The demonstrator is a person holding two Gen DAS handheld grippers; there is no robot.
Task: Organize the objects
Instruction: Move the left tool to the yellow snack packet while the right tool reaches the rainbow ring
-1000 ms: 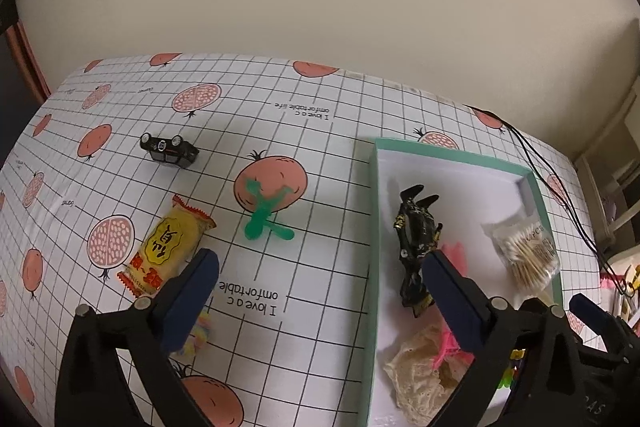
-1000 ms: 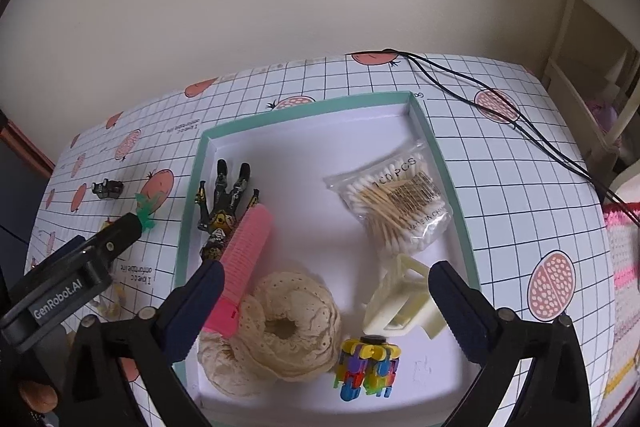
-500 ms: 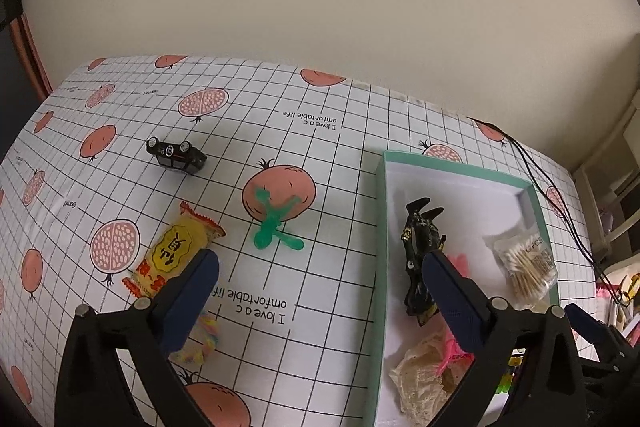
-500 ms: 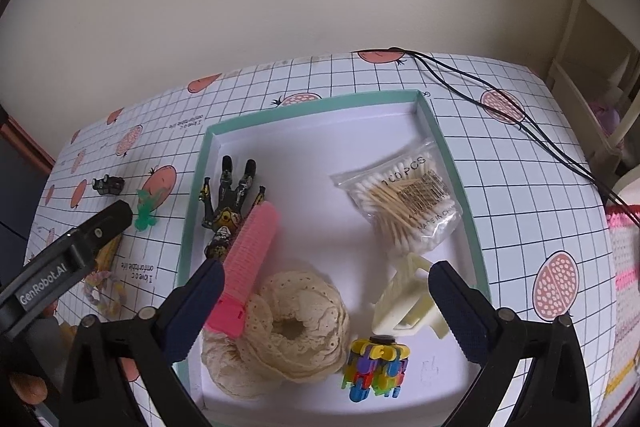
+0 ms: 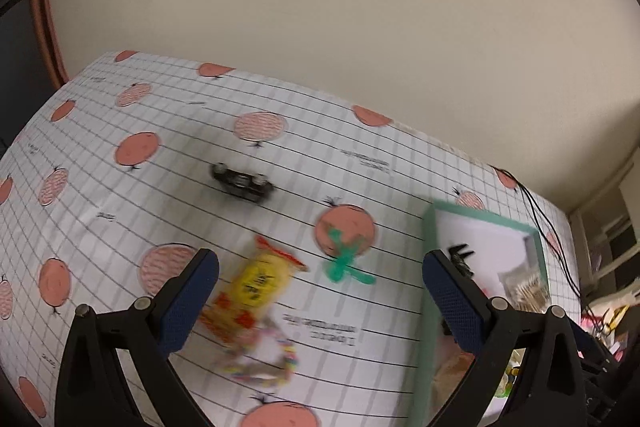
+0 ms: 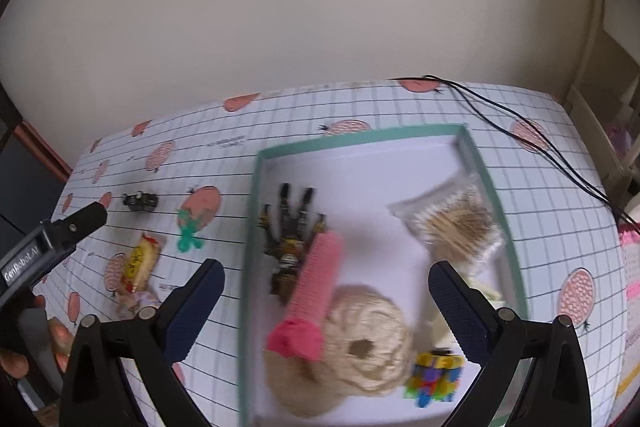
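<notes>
Partly done: tray (image 6: 476, 163) already loaded with pink roller (image 6: 316, 287), cotton swabs (image 6: 456, 227), lace scrunchie (image 6: 368, 343). Snack packet (image 5: 256, 283), toy car (image 5: 242, 183), green clip (image 5: 344, 263), bead bracelet (image 5: 260, 359) are left on the tablecloth (image 5: 400, 187). Left gripper (image 5: 320, 287) and right gripper (image 6: 326, 301) are both spread wide, nothing gripped.

Both views evenly lit, soft indoor light, no hard shadows, no glare on the tablecloth (image 5: 120, 211). Wall reads flat beige, slightly brighter upper middle.

Left wrist view: heavy motion blur. Grid lines smear, toy car (image 5: 242, 183), yellow snack packet (image 5: 256, 281) and green clip (image 5: 344, 263) all soft; printed text unreadable. The near blue pads (image 5: 188, 303) stay sharp.

Right wrist view: milder blur, worst lower centre on the pink roller (image 6: 316, 291) and lace scrunchie (image 6: 368, 343). Cable (image 6: 520, 131) upper right fairly crisp.

Strong fisheye bending: table edges curve, black vignette in all four corners.
</notes>
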